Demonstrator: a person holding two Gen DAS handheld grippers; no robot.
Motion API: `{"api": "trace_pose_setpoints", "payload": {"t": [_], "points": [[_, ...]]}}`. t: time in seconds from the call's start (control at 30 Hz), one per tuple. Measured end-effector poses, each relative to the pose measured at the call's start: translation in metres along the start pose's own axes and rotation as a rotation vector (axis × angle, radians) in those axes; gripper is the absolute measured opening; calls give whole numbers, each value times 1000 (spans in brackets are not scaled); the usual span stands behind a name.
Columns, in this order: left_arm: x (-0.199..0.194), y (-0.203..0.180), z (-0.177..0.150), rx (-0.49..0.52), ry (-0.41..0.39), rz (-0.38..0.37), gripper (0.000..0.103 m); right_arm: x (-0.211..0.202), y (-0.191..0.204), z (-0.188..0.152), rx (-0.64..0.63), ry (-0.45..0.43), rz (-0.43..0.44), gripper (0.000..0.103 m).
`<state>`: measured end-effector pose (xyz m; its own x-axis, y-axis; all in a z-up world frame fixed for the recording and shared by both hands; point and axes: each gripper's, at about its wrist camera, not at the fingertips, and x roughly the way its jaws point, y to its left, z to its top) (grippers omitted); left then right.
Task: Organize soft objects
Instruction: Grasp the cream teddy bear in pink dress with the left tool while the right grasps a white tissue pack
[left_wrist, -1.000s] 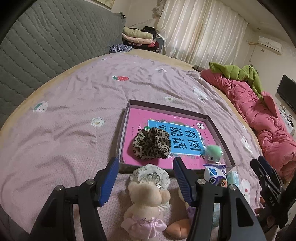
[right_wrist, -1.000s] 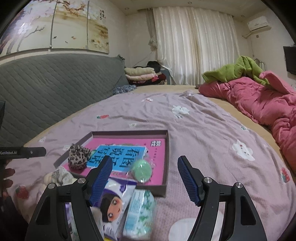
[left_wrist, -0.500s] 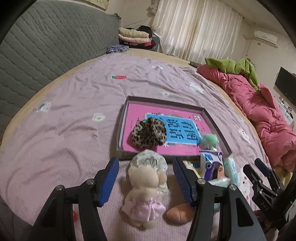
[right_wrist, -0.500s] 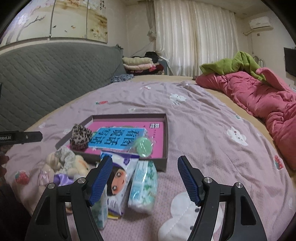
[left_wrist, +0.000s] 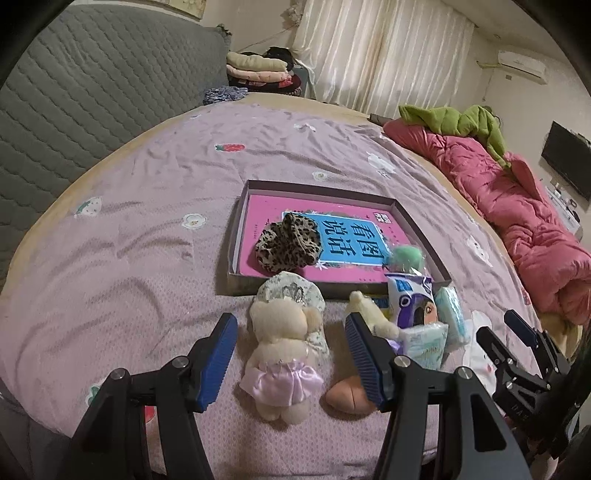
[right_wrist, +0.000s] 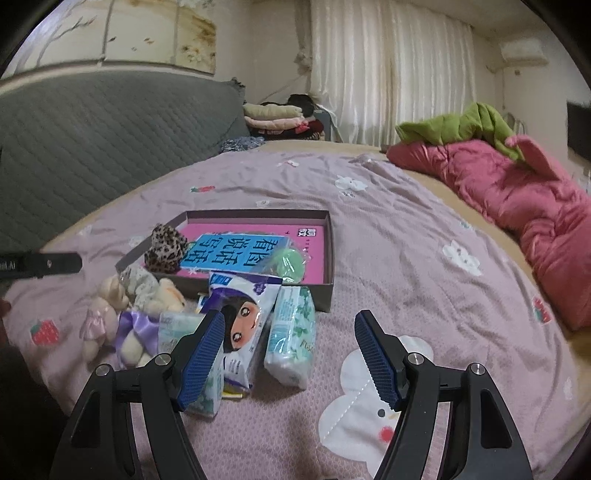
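Bear: the plush bear (left_wrist: 282, 350) in the pink skirt lies on the bedspread (left_wrist: 129, 229), just in front of the near wall of the box (left_wrist: 236, 236), its head toward the box.
Left gripper (left_wrist: 288, 354): jaws apart, nothing held; the bear lies between the two blue pads but they do not touch it.
Right gripper (right_wrist: 290, 363): jaws apart and empty, poised over the green tissue pack (right_wrist: 291, 328), which lies just before the box's near wall beside the cartoon-face packet (right_wrist: 242, 317).
Box contents: leopard scrunchie (left_wrist: 288, 243) and green ball (left_wrist: 404, 258) already rest on the pink book inside.
Step in hand: judged to be the pickup of the bear by the left gripper.
Method: lower squarely over the torso, close across the body rather than the skirt, and lift clear of the box wall before crossing it.
Risk: a second plush toy (left_wrist: 369, 314) lies right next to the right-hand pad and may be snagged.
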<state>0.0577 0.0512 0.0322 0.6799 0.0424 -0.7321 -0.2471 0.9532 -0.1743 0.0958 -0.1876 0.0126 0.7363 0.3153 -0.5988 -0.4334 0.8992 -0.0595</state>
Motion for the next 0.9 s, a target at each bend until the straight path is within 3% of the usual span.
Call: {"api": "trace_pose_setpoints", "payload": {"t": [0.43, 0.9], "points": [[1, 13, -22, -14, 54, 6, 60, -10, 11, -8, -19, 2, -9, 74], [25, 11, -37, -16, 125, -16, 60, 10, 2, -15, 36, 78, 0, 74]]}}
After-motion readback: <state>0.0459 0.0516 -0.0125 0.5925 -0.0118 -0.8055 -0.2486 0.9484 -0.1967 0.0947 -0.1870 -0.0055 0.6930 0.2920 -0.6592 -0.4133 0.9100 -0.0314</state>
